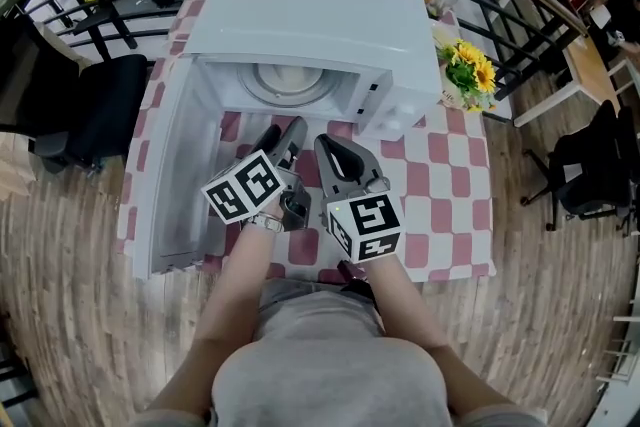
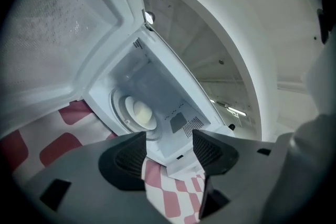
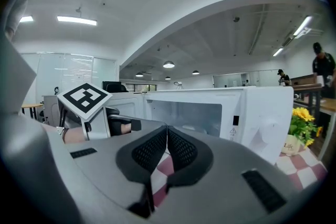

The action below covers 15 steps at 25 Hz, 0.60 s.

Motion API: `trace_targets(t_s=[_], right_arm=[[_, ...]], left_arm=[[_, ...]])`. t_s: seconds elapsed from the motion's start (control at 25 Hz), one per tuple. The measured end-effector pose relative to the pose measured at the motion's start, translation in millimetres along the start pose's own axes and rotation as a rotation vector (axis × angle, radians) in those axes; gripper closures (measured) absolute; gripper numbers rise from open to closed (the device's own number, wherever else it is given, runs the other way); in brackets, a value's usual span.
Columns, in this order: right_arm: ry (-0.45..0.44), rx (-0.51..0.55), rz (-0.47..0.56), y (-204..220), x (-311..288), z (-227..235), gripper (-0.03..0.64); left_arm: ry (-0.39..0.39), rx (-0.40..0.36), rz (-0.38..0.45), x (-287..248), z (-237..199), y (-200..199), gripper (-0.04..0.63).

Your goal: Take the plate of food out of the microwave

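The right gripper is sitting nearest the person, over the front half of the checked table. Its own view is showing its jaws pressed together on nothing. Just beside it, the left gripper is pointing at the microwave mouth. Its jaws are standing apart with nothing between them. The door is hanging open toward the table's left edge. The plate is resting inside on the turntable. The head view is giving only its rim, while the left gripper view is revealing pale food on it. Sunflowers are standing at the table's right edge.
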State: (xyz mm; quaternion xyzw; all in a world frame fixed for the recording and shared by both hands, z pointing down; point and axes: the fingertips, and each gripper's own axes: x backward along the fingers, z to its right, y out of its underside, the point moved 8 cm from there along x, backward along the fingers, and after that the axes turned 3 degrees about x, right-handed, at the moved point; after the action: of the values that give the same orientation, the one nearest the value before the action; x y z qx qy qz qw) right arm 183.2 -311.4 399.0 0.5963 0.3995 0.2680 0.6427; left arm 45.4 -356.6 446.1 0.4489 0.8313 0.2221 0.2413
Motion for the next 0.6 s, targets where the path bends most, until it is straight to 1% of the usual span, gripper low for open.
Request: trace_targets(t_s=[0.04,0.08,0.16,0.24,0.36,0.48,0.6], right_arm=[[-0.002,-0.007,-0.003,1,-1,1,0.589],[-0.004,-0.012,-0.006,2,-3,3,0.589],[-0.009,-0.019,-0.012,4,-7,5,0.589],[-0.012,-0.023,-0.019,7,-12,8,0.589],[-0.011,-0.035,-0.031,11,-16,13,0.589],[-0.010,-0.048,-0.042,15,-19,17,0.589],[-0.006,-0.058,-0.055,20,-22,22,0.589]], left_arm=[[-0.003,0.021,0.001,-3,-3,0,0.326],[-0.003,0.045,0.003,-7,-5,0,0.322],[-0.001,0.104,0.009,-15,-13,-1,0.322],[-0.009,0.158,0.018,-23,-22,-3,0.343],[-0.032,0.212,0.021,-35,-34,-3,0.344],[-0.077,0.271,0.014,-45,-45,-2,0.343],[-0.148,0.336,0.008,-53,-59,-2,0.327]])
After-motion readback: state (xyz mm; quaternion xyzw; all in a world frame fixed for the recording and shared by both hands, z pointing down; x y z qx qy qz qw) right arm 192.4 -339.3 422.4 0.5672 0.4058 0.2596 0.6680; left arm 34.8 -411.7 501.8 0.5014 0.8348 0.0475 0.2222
